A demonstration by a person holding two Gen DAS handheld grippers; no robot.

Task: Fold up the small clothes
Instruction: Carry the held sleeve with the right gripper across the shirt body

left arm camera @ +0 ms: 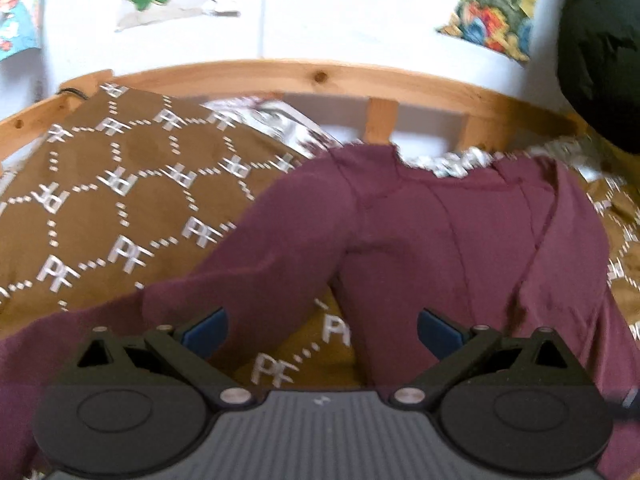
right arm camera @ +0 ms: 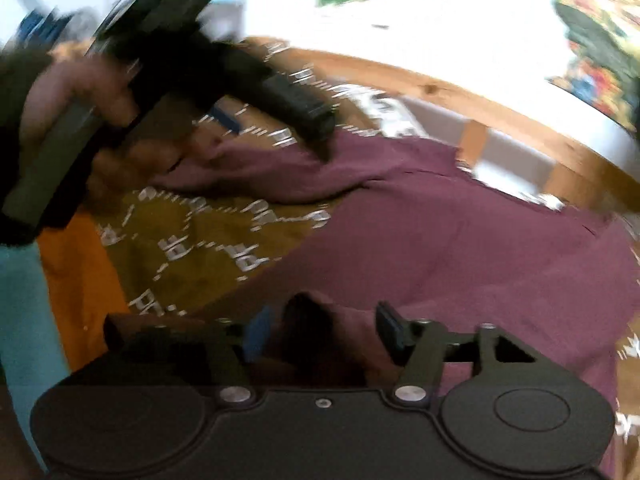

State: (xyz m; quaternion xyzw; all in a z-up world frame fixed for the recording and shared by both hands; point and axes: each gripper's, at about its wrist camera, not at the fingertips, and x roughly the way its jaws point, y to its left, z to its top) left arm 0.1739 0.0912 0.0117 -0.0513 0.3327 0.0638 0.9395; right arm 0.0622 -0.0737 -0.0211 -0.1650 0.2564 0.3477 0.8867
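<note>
Maroon garment (left arm camera: 440, 232) lies spread mid-frame on the brown bedcover (left arm camera: 132, 184). Your left hand-held gripper (left arm camera: 322, 330) gapes wide, empty. Right hand-held gripper (right arm camera: 320, 332) stands apart, with a fabric bunch between its jaws, unclamped. Risk: that bunch snags and drags the layout. Cover print reads "PF".

A bedroom in a home: ahead of the tool lies a bed with a brown monogram-patterned bedspread (left arm camera: 132, 184), bounded at its far edge by a pine bed frame (left arm camera: 320, 76). Beyond it, colourful posters (left arm camera: 492, 8) hang on a white wall (left arm camera: 340, 12).
</note>
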